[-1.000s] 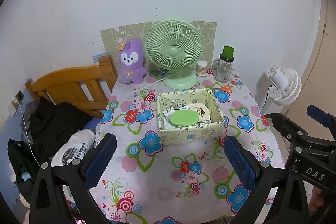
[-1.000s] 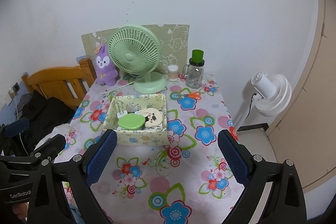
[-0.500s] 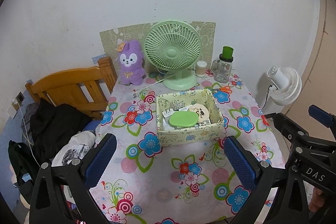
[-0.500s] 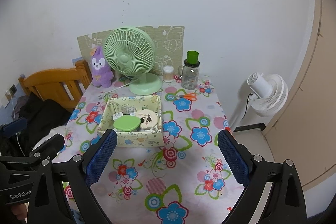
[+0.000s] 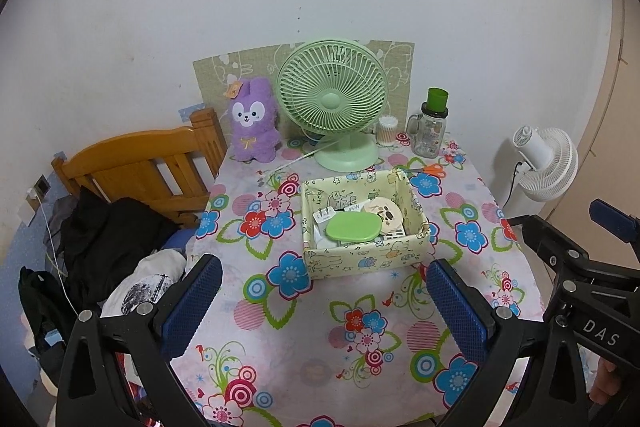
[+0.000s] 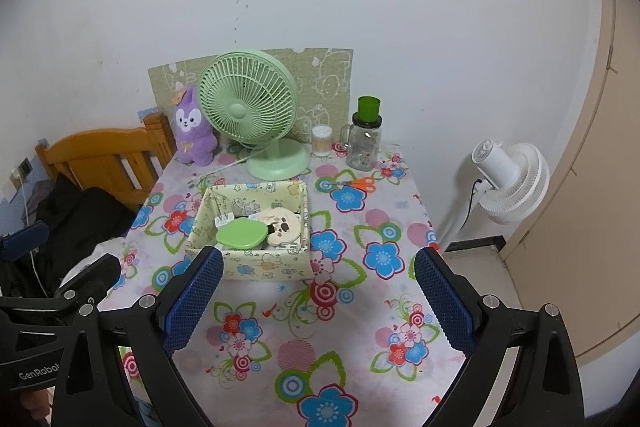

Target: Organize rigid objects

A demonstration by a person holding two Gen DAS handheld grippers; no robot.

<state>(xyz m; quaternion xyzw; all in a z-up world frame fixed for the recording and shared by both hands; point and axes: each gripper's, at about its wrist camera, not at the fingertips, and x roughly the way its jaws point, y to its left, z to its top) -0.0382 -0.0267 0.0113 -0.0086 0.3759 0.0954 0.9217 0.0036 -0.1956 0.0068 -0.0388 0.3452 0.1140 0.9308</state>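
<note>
A pale yellow-green fabric box sits mid-table on the flowered cloth. Inside lie a green oval lid, a round cream disc with brown marks and white chargers. Orange-handled scissors lie behind the box to the right. My left gripper is open and empty, held above the table's near edge in front of the box. My right gripper is open and empty, to the right of it.
At the back stand a green desk fan, a purple plush rabbit, a cotton-swab jar and a glass jar with green cap. A wooden bed frame with clothes is left; a white floor fan is right.
Both grippers have drawn back and up from the table, so the box and fan look smaller and farther. Nothing on the table has moved.
</note>
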